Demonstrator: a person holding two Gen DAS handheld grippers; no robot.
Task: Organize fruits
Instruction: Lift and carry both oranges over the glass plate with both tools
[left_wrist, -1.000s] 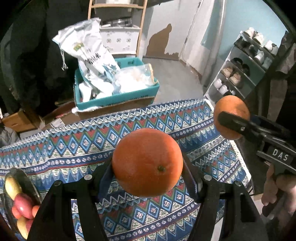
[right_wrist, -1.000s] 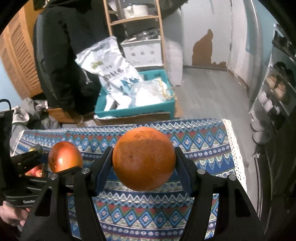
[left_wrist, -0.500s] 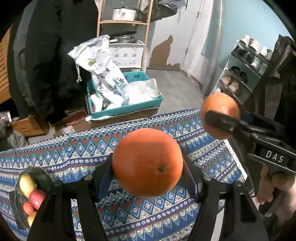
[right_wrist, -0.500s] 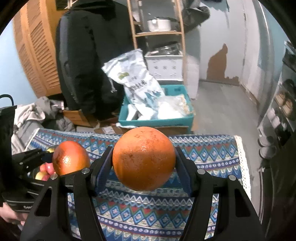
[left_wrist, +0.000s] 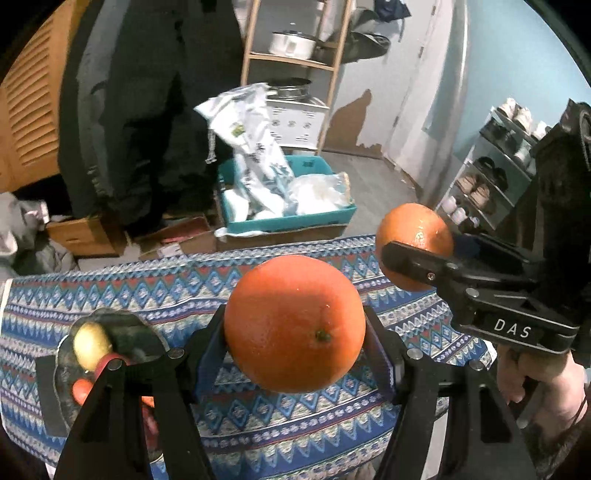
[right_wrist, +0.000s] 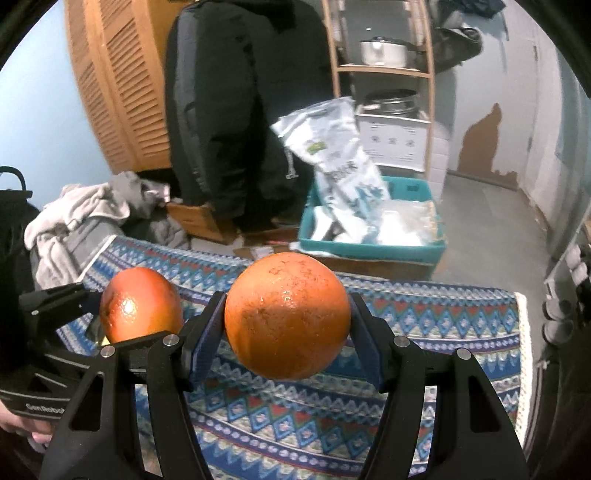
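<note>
Both oranges (left_wrist: 294, 323) (right_wrist: 287, 315) lifted higher, tablecloth edge (right_wrist: 522, 354) rightward

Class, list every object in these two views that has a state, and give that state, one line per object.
left gripper: shut on an orange
left orange: held clear of the cloth
right gripper: shut on an orange
right orange: held clear of the cloth
dark plate: holds small fruits
teal crate: filled with bags

White letters "DAS" stand on the black body of the right gripper (left_wrist: 410, 254), seen from the left wrist. From the right wrist, white letters "GenRobo", cut off, run along the black body of the left gripper (right_wrist: 122, 314). The print on the white bag (right_wrist: 332, 155) is too blurred to read
</note>
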